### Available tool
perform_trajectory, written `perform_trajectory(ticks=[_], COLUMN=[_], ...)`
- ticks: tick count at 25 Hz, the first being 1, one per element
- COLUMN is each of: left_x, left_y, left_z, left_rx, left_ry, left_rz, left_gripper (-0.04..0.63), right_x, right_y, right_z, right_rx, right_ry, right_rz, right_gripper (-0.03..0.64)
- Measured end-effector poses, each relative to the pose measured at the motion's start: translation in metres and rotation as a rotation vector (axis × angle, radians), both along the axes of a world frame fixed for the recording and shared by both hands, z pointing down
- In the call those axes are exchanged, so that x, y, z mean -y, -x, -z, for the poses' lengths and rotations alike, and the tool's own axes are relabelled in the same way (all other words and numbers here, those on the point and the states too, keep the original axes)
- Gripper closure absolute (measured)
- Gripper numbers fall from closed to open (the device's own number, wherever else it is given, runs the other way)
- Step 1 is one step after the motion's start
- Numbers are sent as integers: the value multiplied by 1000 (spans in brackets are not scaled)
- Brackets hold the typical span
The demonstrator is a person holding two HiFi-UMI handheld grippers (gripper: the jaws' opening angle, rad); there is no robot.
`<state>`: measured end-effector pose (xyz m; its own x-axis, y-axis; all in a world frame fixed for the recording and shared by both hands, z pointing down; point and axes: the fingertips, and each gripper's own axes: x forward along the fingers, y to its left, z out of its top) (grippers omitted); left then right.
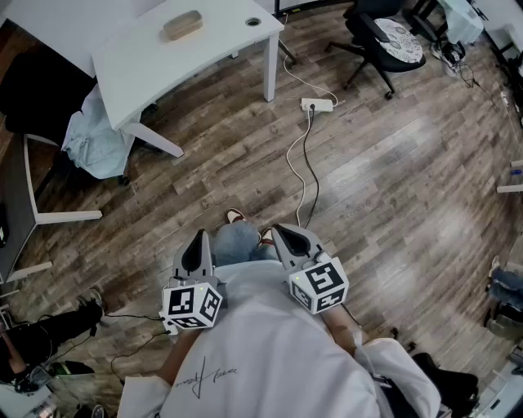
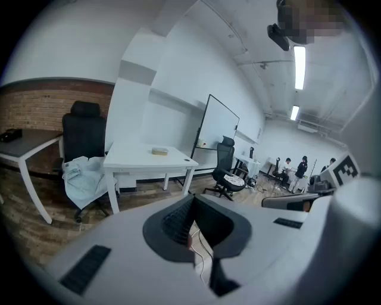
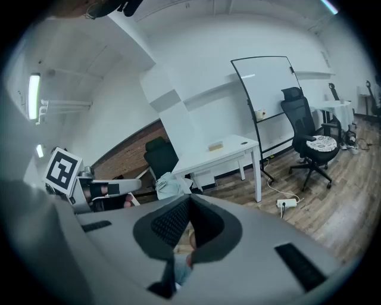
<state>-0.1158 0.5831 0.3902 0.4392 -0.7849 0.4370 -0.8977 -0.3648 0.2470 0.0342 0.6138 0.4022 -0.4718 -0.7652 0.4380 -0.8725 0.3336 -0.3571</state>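
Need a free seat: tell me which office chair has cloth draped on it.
The chair left of the white desk, bearing pale blue cloth; the other chair has none.

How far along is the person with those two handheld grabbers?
Nothing looks done yet: the tan block lies untouched on the white table, apart from both grippers. In hand: nothing; the left gripper and right gripper sit close to the person's body, jaws together and empty. Left: all of the handling.
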Motion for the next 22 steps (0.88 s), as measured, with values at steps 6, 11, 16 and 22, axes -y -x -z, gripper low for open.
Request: perform_trajectory(ticks=[6, 11, 16, 22], left_x=[6, 38, 80, 147], left_y=[-18, -3, 1, 9], left_z=[15, -2, -13, -7], left_rx=[90, 38, -49, -94], left_ry=[-145, -67, -5, -8], left_rz=[-132, -66, -36, -19], left_gripper=[588, 588, 588, 588], right_x=[18, 38, 73, 132], right_y=[1, -2, -8, 0], right_z=[3, 1, -2, 11], right_rx=[-12, -37, 6, -15], right_ry=[-28, -17, 21, 10], right_rz=[-13, -14, -50, -51], right_gripper=[607, 607, 607, 607])
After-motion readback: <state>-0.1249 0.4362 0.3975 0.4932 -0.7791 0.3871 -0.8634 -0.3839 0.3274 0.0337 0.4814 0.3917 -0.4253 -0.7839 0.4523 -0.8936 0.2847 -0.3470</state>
